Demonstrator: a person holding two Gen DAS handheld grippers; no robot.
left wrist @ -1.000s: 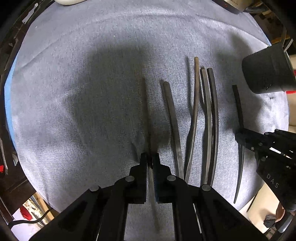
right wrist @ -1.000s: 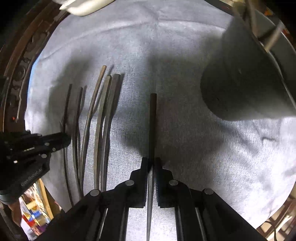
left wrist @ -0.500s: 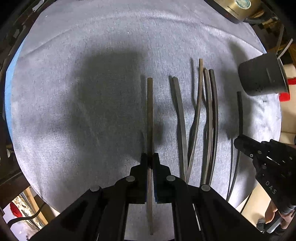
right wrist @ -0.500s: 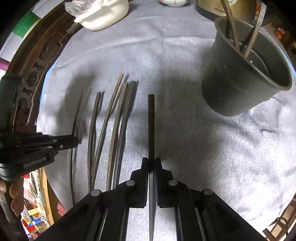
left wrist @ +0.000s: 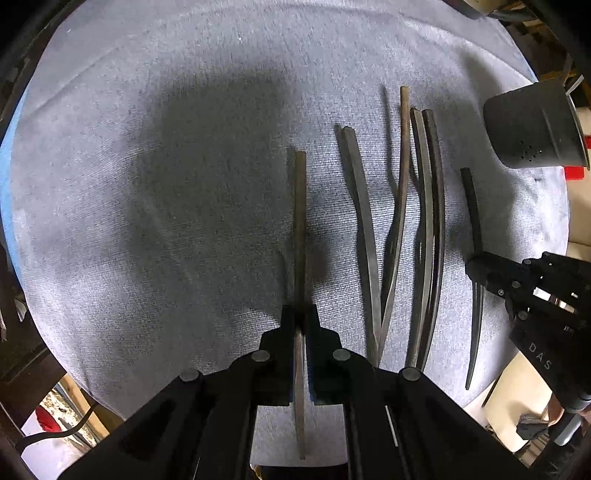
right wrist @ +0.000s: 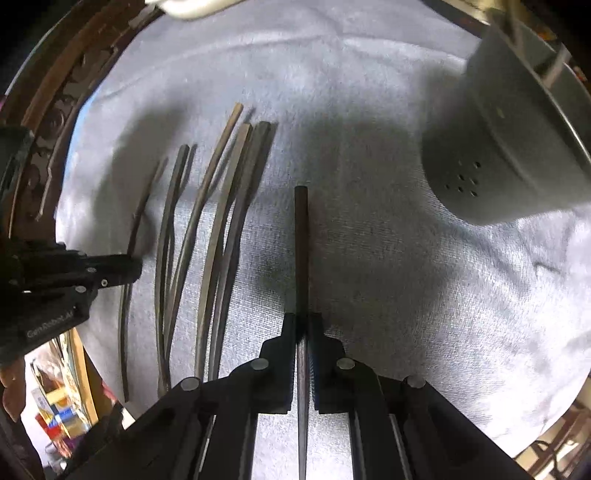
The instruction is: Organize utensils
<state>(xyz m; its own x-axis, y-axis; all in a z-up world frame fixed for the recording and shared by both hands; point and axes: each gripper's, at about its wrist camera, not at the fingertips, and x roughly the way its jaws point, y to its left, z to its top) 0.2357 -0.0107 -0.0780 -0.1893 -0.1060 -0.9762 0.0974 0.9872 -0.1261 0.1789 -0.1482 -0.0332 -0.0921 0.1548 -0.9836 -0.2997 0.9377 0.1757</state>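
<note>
My left gripper [left wrist: 301,314] is shut on a dark chopstick [left wrist: 300,221] held above the grey cloth. My right gripper [right wrist: 302,321] is shut on another dark chopstick [right wrist: 301,243]. Several more chopsticks [left wrist: 406,229] lie side by side on the cloth between the two grippers; they also show in the right wrist view [right wrist: 218,229]. A dark perforated holder cup [right wrist: 495,147] with utensils in it stands at the far right, also seen in the left wrist view [left wrist: 535,125]. The right gripper shows at the right edge of the left view [left wrist: 476,273], the left gripper at the left of the right view [right wrist: 133,266].
The grey cloth [left wrist: 184,184] covers a round table with a carved wooden rim [right wrist: 48,122]. A white object [right wrist: 192,7] lies at the far edge. The table's near edge drops off just behind both grippers.
Both grippers still hold their chopsticks. The right gripper has dropped lower and closer to the cloth, so the holder cup looks larger. The left view has shifted slightly.
</note>
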